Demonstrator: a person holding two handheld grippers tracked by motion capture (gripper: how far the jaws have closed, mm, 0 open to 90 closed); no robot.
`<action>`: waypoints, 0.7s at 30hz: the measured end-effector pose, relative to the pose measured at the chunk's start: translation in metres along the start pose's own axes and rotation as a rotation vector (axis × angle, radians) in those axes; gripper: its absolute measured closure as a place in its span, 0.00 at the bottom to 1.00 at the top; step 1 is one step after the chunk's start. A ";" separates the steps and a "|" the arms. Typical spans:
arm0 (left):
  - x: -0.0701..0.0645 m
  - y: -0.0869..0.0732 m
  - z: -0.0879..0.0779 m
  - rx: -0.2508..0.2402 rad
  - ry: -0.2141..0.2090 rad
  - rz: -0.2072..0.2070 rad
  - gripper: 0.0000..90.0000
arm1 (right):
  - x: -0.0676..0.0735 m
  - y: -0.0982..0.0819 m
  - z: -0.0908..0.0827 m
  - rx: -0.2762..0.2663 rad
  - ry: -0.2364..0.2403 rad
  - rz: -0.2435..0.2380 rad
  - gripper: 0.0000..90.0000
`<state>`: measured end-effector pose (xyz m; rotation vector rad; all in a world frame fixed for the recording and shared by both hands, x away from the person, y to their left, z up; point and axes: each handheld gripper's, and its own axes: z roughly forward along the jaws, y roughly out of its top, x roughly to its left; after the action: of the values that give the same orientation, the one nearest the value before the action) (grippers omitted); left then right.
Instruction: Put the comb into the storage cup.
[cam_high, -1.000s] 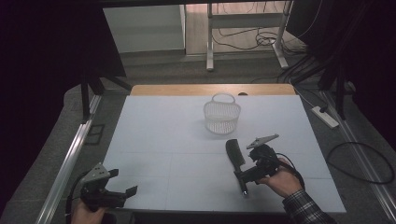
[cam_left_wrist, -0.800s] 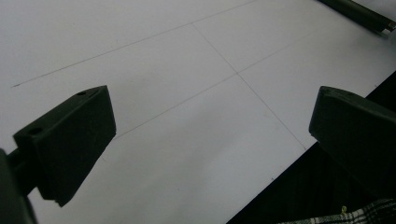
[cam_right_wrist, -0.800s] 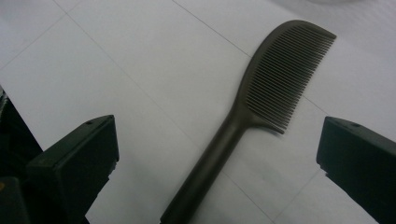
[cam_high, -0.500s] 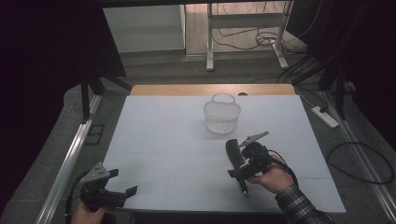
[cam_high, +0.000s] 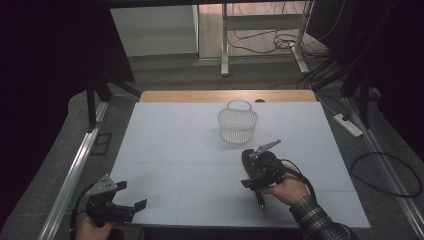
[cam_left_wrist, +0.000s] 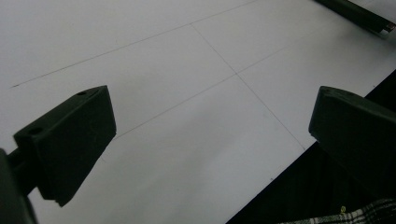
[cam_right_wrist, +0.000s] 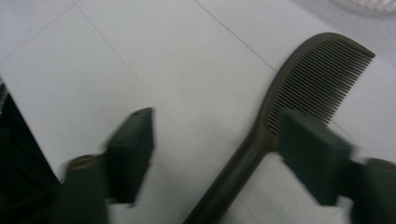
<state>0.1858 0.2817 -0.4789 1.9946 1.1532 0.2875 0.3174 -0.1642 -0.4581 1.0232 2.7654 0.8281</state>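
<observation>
White gridded tabletop (cam_high: 175, 150), dim room. Right gripper (cam_right_wrist: 217, 154): jaws have just been closing, astride the dark comb (cam_right_wrist: 299, 88), no firm bite visible. Comb lies flat, short of the basket (cam_high: 237, 125). Risk: pads skid off the thin handle. Left gripper (cam_left_wrist: 210, 135) released, idle.

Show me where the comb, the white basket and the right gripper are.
comb (cam_right_wrist: 322, 70): right gripper view, on its teeth.
white basket (cam_high: 237, 127): high view, on its wall.
right gripper (cam_right_wrist: 217, 149): right gripper view, midway between its fingers.

Dim room; grey floor (cam_high: 165, 70) (cables (cam_high: 260, 47) trailing); black drapes (cam_high: 55, 60).
</observation>
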 end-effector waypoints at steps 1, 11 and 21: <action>0.000 0.000 0.000 0.000 0.000 0.000 0.01 | 0.000 0.000 -0.001 0.001 0.014 0.001 0.51; 0.000 0.000 0.000 0.000 0.001 0.001 0.01 | -0.002 0.001 -0.001 0.020 0.059 -0.027 1.00; 0.000 0.000 0.000 0.002 0.003 0.003 0.01 | -0.002 -0.007 0.013 0.054 0.052 -0.054 1.00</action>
<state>0.1857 0.2813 -0.4788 1.9982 1.1527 0.2906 0.3182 -0.1643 -0.4728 0.9444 2.8594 0.7885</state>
